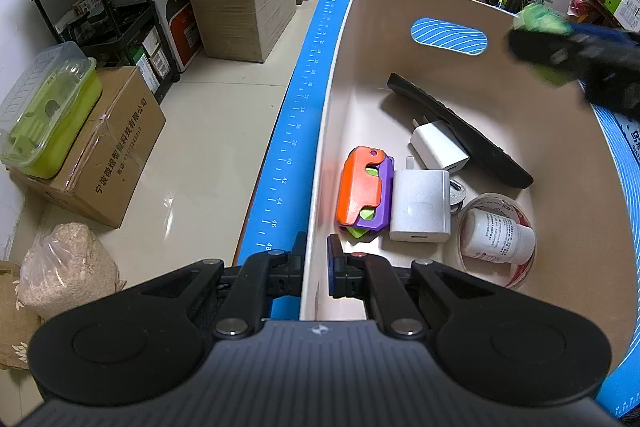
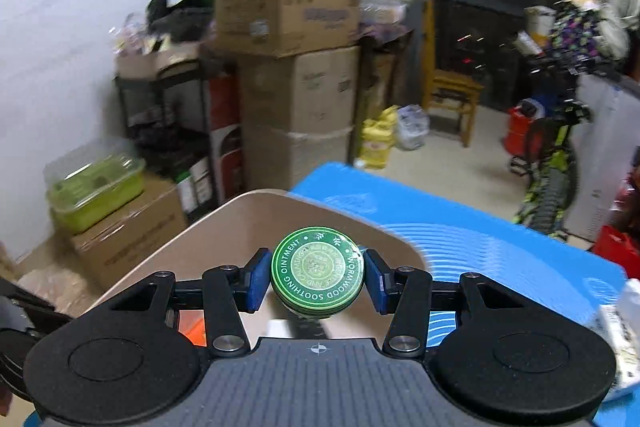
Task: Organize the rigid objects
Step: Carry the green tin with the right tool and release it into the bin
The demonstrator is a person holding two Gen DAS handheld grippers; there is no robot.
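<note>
1. We hold the round green tin (image 2: 317,269) in the right gripper (image 2: 317,277), above the near corner of the beige bin (image 2: 224,227). The fingers (image 2: 256,281) stand about half open, one blue pad pressing each side of the tin's rim.
2. We judge the tin light, stiff and smooth-sided. Its glossy metal wall may slip, so we grip across the widest part of the rim, as the pads do now, and keep it level.
3. The left gripper (image 1: 316,267) has its fingers closed down on the bin's near wall, one pad outside and one inside, which steadies the bin on the blue mat (image 1: 296,131) over the tabletop.
4. The bin already contains a black remote (image 1: 460,131), two white chargers (image 1: 420,205), an orange and purple toy (image 1: 362,187) and a white bottle (image 1: 500,235) lying in a clear cup (image 1: 516,275).
5. Visibility limits:
   - From the left wrist view, the right gripper and its tin are a blur at the upper right edge.
   - From the right wrist view, the gripper body covers most of the bin floor, so we cannot pick out a free spot from there.
   - The tin's underside and its depth are hidden.
   - A white item at the right edge of the right wrist view is cut off and cannot be identified.
</note>
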